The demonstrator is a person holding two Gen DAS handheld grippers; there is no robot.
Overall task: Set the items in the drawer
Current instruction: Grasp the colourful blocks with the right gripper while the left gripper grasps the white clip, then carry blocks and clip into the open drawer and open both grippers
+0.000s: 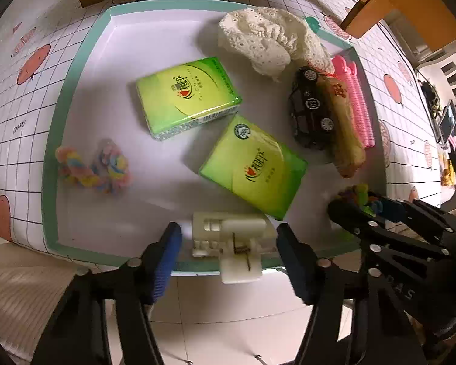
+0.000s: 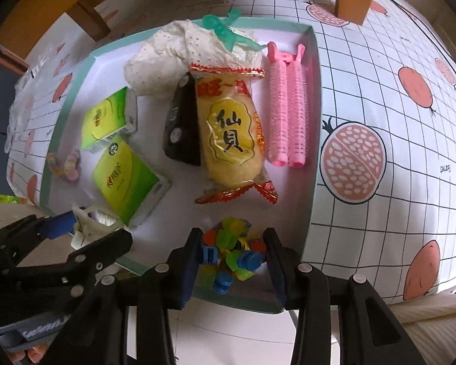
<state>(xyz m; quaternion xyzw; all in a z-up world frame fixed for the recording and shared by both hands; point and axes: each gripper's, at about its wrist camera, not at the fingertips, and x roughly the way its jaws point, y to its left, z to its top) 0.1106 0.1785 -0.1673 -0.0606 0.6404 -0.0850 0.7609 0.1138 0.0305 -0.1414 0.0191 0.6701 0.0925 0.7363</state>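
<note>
The drawer (image 1: 50, 158) is a shallow white tray with a teal rim. My left gripper (image 1: 229, 243) hangs over its near edge, and a white plastic clip (image 1: 228, 237) lies between the blue pads (image 1: 167, 252) with a gap on each side. My right gripper (image 2: 232, 249) is shut on a cluster of colourful plastic toy pieces (image 2: 228, 243) just above the drawer's near end (image 2: 252, 304). In the left wrist view the right gripper (image 1: 364, 206) and its toy (image 1: 360, 193) show at the right. In the right wrist view the clip (image 2: 88, 228) shows at the lower left.
In the drawer lie two green tissue packs (image 1: 187, 95) (image 1: 255, 167), a cream lace cloth (image 1: 267, 39), a black toy car (image 1: 311, 106), a snack packet (image 2: 231, 133), pink hair rollers (image 2: 285, 109) and pastel hair ties (image 1: 91, 165). A patterned tablecloth (image 2: 380, 121) surrounds it.
</note>
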